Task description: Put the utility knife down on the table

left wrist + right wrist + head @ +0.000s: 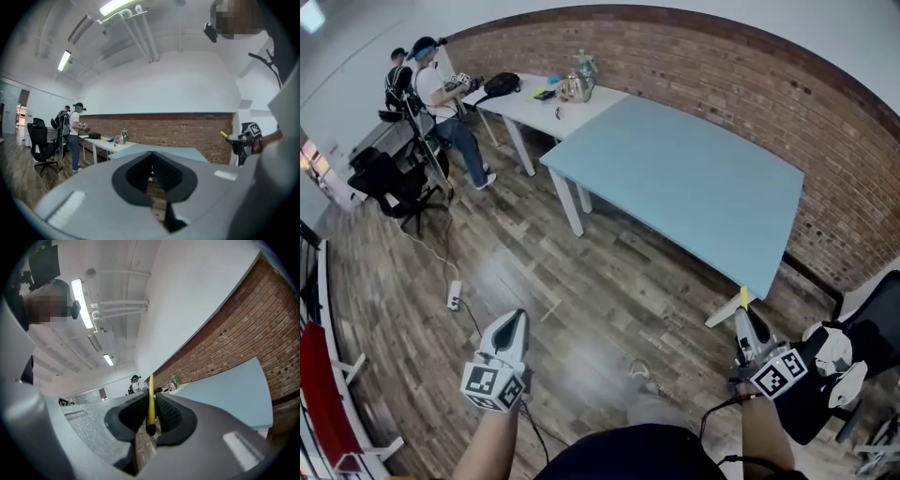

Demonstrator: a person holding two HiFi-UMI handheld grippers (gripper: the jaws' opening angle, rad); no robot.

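Head view, right gripper (pixel 749 325): lower right of the frame, closed on the utility knife (pixel 743 298).
Head view, knife axis: in line with the jaws; the yellow end sticks out past them and points up the frame at the near corner of the blue table (pixel 694 178).
Head view, knife place: held above the wooden floor (pixel 534 272), not lying on the table; contact with that corner cannot be told.
Head view, left gripper (pixel 512 326): lower left, tips together, nothing seen in them.
Head view, only here: a white table (pixel 546 111) beyond the blue one, black chairs (pixel 389 183) and a power strip (pixel 454 296) at left.
Left gripper view, jaws: the left gripper (pixel 151 161) has its pads closed to a thin slit, empty.
Left gripper view, knife: small at the right edge, the yellow tip (pixel 224 134) slants to the upper left from the right gripper (pixel 240 143), in the air beside the blue table (pixel 159 151).
Left gripper view, people: 2 stand at left (pixel 72 136).
Right gripper view, grip: the right gripper (pixel 152 416) presses both pads on the knife (pixel 151 399).
Right gripper view, knife axis: edge-on, 1 thin yellow strip upright in the frame, dark at the lower end.
Right gripper view, table: the blue top (pixel 234 394) lies to the right under the brick wall (pixel 243 333).
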